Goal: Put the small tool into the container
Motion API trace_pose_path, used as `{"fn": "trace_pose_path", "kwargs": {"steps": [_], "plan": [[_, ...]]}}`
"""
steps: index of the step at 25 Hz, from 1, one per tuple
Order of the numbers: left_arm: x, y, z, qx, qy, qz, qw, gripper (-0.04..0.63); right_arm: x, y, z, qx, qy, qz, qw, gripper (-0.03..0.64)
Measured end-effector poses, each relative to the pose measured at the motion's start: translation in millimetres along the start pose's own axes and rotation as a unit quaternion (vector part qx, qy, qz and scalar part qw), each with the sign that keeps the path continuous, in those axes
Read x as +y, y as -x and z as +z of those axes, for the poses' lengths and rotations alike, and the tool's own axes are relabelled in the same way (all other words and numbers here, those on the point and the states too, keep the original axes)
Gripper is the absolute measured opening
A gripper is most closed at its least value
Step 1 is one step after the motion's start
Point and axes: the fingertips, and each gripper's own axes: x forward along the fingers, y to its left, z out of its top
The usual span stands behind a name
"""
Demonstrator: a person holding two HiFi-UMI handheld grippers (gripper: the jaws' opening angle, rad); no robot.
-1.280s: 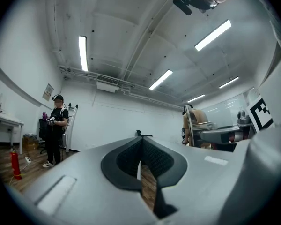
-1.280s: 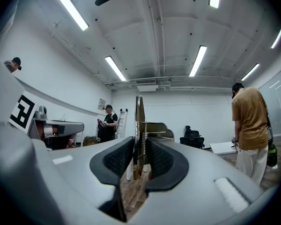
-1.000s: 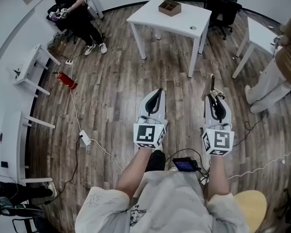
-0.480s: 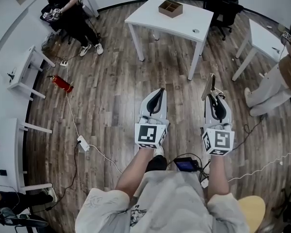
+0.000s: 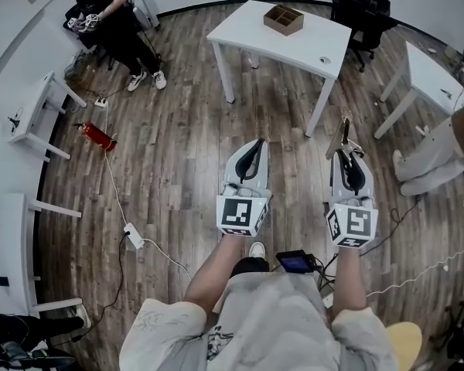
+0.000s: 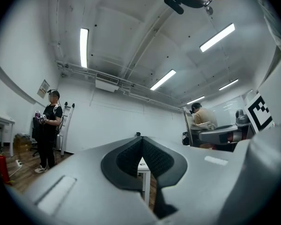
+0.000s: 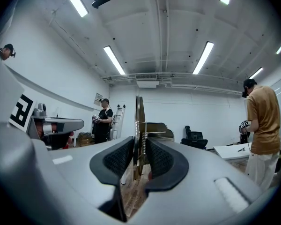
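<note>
Two grippers now stand nearer the worktop [image 5: 294,43]: right gripper [image 5: 346,154] fingers clamp the small tool [image 5: 344,130], left gripper [image 5: 254,143] fingers closed, empty; container [image 5: 284,19] contents indistinct.

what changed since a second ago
The person has walked toward the white table with the wooden container: the power strip on the floor has slid down the head view. Nothing was taken or released. As before, the right gripper is shut on the small tool, the left gripper shut and empty, both held out ahead.
</note>
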Motion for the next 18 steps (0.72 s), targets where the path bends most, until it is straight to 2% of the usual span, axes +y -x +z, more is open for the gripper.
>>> {"fn": "trace_pose_path", "kwargs": {"steps": [3, 6, 14, 18], "plan": [[50, -5, 1, -0.003, -0.001, 0.001, 1.0, 0.017, 34, -36, 3, -0.001, 0.005, -0.001, 1.0, 0.094], [77, -15, 0, -0.005, 0.0, 0.002, 1.0, 0.015, 49, -62, 6, -0.004, 0.009, 0.001, 1.0, 0.094], [112, -35, -14, -0.009, 0.001, 0.005, 0.9999, 0.015, 62, -103, 1, -0.013, 0.014, 0.005, 1.0, 0.094], [115, -81, -23, -0.008, -0.004, 0.012, 0.9999, 0.015, 34, -144, -4, -0.017, 0.01, 0.011, 1.0, 0.094]]}}
